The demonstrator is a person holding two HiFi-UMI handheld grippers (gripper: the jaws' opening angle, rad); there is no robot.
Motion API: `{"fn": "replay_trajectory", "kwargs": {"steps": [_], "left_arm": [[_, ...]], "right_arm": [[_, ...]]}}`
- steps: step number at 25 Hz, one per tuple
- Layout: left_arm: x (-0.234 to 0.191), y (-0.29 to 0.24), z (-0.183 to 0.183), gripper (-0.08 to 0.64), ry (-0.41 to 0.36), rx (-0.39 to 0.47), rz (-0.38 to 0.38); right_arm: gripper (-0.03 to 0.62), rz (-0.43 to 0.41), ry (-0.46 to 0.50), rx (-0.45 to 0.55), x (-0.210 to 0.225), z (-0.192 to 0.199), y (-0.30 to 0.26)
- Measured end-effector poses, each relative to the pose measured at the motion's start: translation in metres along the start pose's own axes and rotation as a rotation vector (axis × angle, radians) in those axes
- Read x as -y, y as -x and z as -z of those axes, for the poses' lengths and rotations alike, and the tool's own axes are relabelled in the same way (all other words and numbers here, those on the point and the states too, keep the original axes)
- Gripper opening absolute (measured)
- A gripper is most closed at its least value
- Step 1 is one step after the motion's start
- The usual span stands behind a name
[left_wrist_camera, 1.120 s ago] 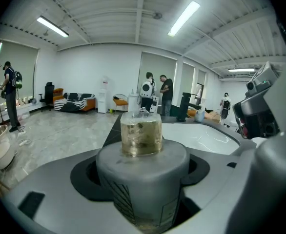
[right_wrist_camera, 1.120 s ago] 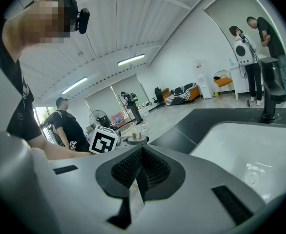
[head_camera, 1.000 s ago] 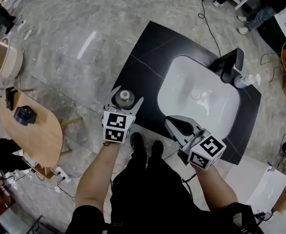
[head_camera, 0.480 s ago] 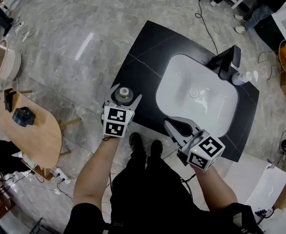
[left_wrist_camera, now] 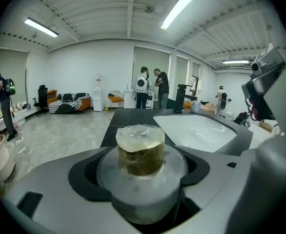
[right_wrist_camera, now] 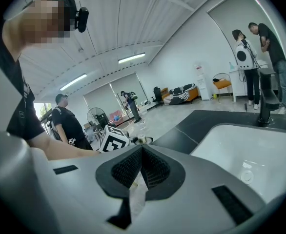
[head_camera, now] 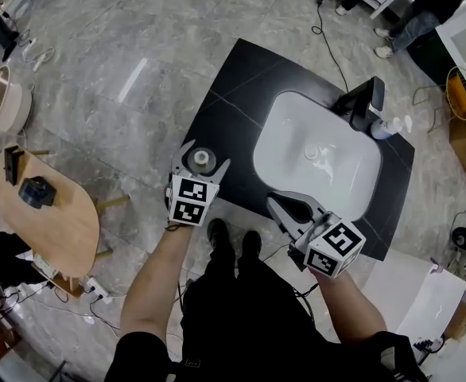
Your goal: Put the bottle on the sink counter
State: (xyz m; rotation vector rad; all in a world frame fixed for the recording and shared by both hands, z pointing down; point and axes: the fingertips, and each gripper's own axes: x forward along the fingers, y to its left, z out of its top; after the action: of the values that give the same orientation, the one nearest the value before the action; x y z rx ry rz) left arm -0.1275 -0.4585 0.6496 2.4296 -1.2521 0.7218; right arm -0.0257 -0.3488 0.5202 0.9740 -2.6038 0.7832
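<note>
Presently, carrying step: left gripper (head_camera: 205, 156) clamps bottle (left_wrist_camera: 140, 150) upright at counter's (head_camera: 225, 110) near-left corner, beside basin (head_camera: 320, 157); right gripper (right_wrist_camera: 142, 152) closed, empty; next, prob., lower onto bare counter & release.

The bottle (head_camera: 202, 160) stands between the left fingers (head_camera: 221, 170), at the desk's (head_camera: 225, 106) corner. The basin (head_camera: 316, 153) lies to their right, ahead of the right fingers (head_camera: 281, 208).

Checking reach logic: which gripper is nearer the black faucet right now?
Right. The right gripper, shut and empty, hangs at the near rim of the basin, opposite the faucet. The left gripper holds the bottle by the near-left corner of the counter, farther away.
</note>
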Motion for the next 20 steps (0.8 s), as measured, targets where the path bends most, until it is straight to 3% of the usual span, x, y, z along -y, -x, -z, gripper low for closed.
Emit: {"fn": "replay_trajectory", "kwargs": {"steps": [8,20], "left_arm": [[0.004,0.007,0.013,0.344,-0.015,-0.037,0.032],[0.002,0.04,-0.015,0.344,-0.073,-0.031,-0.011]], "right_arm": [[0.014,0.016,0.038,-0.012,-0.022,-0.011,0.004],[0.014,0.004,0.058,0.035,-0.044,-0.034,0.035]]}}
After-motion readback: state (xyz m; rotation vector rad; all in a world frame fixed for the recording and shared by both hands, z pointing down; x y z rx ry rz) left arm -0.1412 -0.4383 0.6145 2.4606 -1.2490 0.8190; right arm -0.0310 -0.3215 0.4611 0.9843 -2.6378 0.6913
